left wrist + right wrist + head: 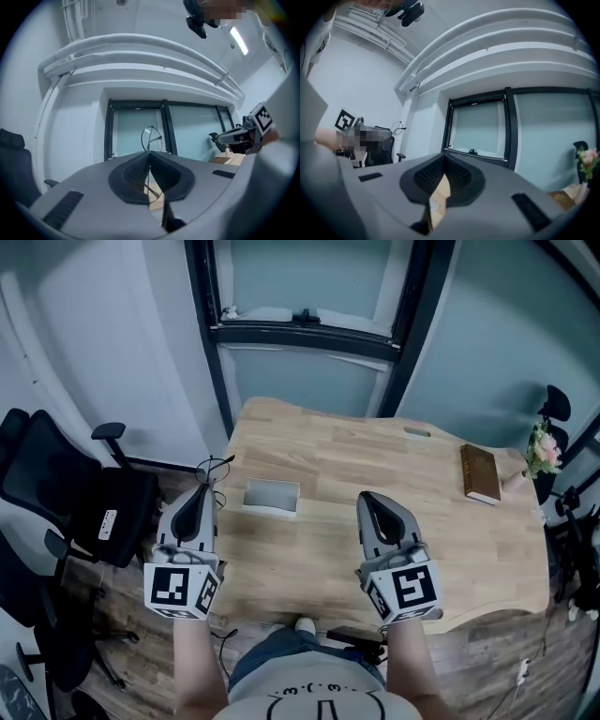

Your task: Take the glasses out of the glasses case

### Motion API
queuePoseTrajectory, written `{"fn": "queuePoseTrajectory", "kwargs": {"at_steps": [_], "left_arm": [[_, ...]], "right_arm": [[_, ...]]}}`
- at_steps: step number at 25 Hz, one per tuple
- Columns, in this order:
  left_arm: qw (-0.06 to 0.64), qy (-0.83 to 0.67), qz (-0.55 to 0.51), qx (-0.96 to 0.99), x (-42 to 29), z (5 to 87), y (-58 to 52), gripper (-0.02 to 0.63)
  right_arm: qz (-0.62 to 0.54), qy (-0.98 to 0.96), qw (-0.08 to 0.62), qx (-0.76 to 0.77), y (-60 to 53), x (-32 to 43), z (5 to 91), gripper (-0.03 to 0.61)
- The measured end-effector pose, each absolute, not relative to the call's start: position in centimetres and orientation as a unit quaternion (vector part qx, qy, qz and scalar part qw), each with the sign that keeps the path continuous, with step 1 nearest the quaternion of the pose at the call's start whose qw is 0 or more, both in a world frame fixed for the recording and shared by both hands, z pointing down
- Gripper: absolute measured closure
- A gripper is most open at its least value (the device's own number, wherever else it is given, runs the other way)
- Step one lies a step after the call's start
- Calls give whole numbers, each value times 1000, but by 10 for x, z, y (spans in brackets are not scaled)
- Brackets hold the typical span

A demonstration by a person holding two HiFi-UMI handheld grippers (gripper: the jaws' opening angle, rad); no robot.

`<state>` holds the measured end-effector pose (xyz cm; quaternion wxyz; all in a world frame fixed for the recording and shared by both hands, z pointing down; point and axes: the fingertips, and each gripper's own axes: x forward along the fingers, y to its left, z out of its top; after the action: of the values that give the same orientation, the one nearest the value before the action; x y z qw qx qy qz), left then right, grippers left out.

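The glasses case (272, 498) lies open on the wooden table (375, 460), its pale inside facing up and holding nothing that I can see. My left gripper (203, 486) is lifted over the table's left edge and shut on the thin wire-framed glasses (215, 468). In the left gripper view one round lens (151, 139) sticks up past the closed tips (149, 153), and an arm of the glasses runs down between the jaws. My right gripper (367, 499) hovers right of the case, raised and pointing level, its jaws together with nothing in them (444, 158).
A brown book (479, 473) and a small vase of flowers (540, 452) sit at the table's right end. A black office chair (66, 493) stands left of the table. A dark-framed window (309, 324) is behind the table's far edge.
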<state>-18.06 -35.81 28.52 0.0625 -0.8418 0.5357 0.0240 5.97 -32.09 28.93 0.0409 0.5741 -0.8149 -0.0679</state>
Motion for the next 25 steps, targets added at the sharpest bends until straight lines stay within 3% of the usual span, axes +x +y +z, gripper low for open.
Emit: {"fn": "queuePoseTrajectory", "kwargs": {"at_steps": [7,25], "left_arm": [[81,530,63,-842,-190,243,-361,592],[115,506,81,-851,-186,224,-369,592]], "right_arm": [[-96,-809,19,580,-323,42,248,569],[-132,-790,22,599,-327,38,223,569]]}}
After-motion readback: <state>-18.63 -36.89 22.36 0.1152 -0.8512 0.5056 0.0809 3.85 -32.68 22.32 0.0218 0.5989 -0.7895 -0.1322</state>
